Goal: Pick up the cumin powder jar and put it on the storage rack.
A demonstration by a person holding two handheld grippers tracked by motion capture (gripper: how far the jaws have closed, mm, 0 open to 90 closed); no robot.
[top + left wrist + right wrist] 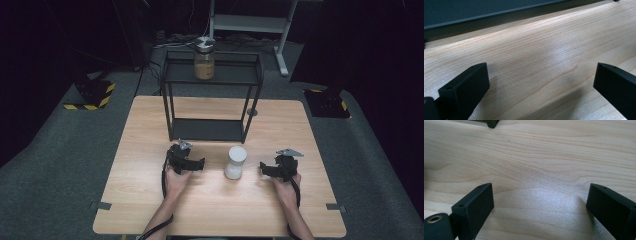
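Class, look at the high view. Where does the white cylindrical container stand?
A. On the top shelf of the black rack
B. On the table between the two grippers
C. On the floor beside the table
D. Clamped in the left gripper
B: the white container stands upright on the wooden table, apart from the left gripper and the right gripper, whose jaws stand open.

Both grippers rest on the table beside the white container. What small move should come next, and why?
Probably swing the right gripper left toward the white container. Its jaws stand wide open over bare table, holding nothing, and the container stands upright and untouched between it and the equally open left gripper.
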